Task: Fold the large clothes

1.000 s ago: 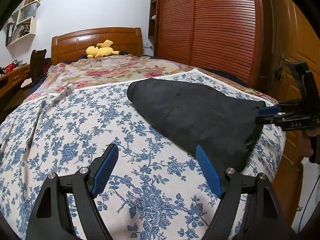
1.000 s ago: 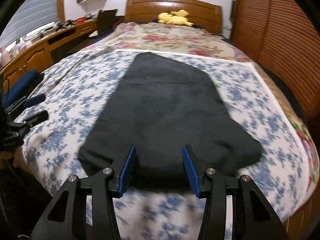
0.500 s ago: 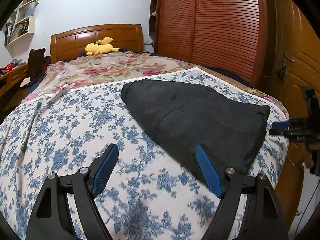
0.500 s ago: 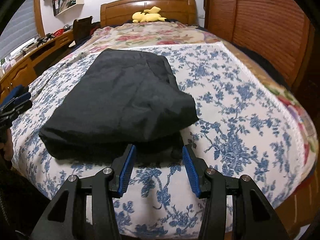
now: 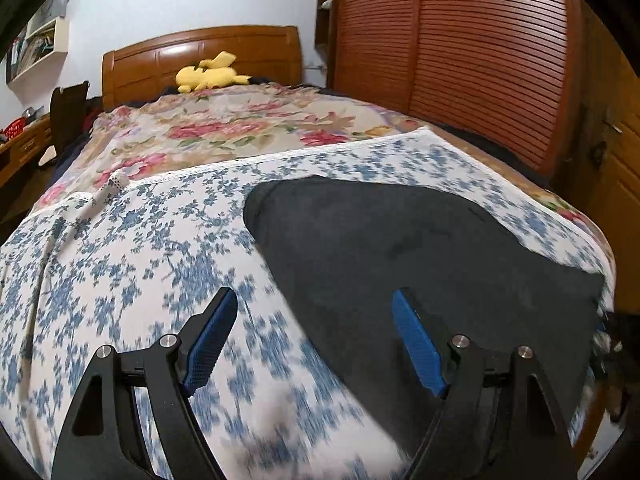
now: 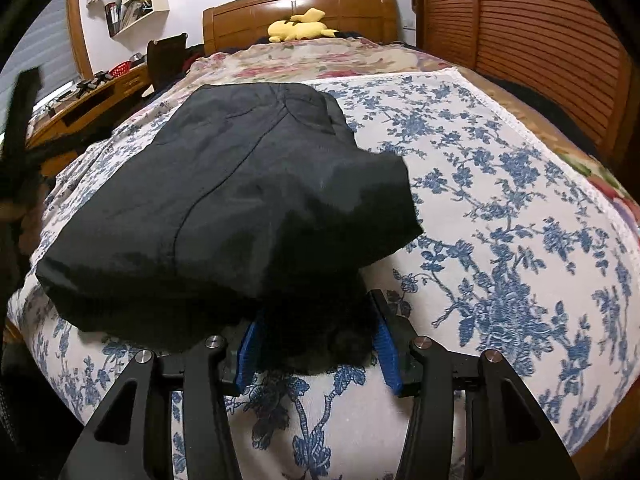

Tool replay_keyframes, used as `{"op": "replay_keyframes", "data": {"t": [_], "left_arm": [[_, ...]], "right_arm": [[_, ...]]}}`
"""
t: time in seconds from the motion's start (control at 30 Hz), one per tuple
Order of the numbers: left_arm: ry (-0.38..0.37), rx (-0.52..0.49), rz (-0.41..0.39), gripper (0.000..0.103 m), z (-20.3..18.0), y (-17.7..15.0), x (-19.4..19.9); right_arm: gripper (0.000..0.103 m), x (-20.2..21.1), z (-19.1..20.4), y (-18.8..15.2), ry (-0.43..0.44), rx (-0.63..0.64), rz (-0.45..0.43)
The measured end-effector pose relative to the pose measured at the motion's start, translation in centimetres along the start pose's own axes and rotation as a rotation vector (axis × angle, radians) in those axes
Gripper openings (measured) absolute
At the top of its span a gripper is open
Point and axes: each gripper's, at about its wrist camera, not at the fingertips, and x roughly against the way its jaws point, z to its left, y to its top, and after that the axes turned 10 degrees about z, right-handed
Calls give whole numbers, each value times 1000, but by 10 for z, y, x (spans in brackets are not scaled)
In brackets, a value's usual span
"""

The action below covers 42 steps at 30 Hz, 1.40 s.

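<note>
Two grippers at work over bed (image 5: 132, 248). Black garment (image 6: 240, 200) partly folded, lying on blue-floral sheet near foot edge of bed. Right gripper (image 6: 316, 344): fingers half spread, garment's near hem bunched between them; cannot tell whether pads press. Left gripper (image 5: 316, 340): fingers wide apart, empty, hovering at garment's left edge. Advice: bite through all layers, lift hem level, carry toward far end, align edges, smooth before release.

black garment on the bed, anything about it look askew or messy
Yes. The black garment lies slanted across the blue floral sheet, and one corner flap has flopped over unevenly. Its near edge bunches up between the right claw fingers rather than lying flat.
</note>
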Motion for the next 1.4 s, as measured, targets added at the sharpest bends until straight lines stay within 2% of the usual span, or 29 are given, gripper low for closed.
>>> {"op": "replay_keyframes", "data": {"t": [0.13,0.37,0.47,0.63,0.73,0.87,0.97,1.03,1.07,1.1,1.13,1.17,1.2,1.27,1.33,1.4], "left_arm": [[45,-7,20,81,11,31,-33],[78,18,83,79,29,66,-82],[80,22,123,79,34,72,-102],[81,23,152,79,40,77,-121],[74,54,213,79,45,77,-136],[76,65,215,78,44,76,-142],[2,101,238,60,46,76,-147],[-7,115,247,56,46,77,-149],[-9,112,252,50,45,78,-149],[-11,114,257,42,45,79,-149],[-8,109,263,38,43,80,-148],[-7,104,265,30,42,81,-148],[5,87,267,23,38,83,-145],[42,49,256,16,30,86,-136],[81,17,224,14,21,92,-120],[98,-8,195,13,12,97,-106]], "right_arm": [[53,-2,0,-3,15,-6,-7],[56,-9,-1,-9,7,-34,-14],[57,-8,2,-10,-16,-18,-22],[57,-10,1,-11,1,-30,-21],[58,-10,2,-11,5,-37,-18],[58,-12,0,-8,29,-55,-18],[59,-13,-4,-4,69,-82,-20],[58,-15,-6,-1,97,-90,-19],[49,-15,-7,0,118,-91,-20],[33,-16,-7,0,153,-89,-19],[23,-15,-8,2,194,-88,-18],[16,-14,-10,3,218,-85,-26],[14,-13,-13,5,226,-77,-37],[12,-6,-21,6,247,-79,-77],[11,4,-28,9,266,-85,-109],[11,13,-31,11,234,-53,-138]]}}
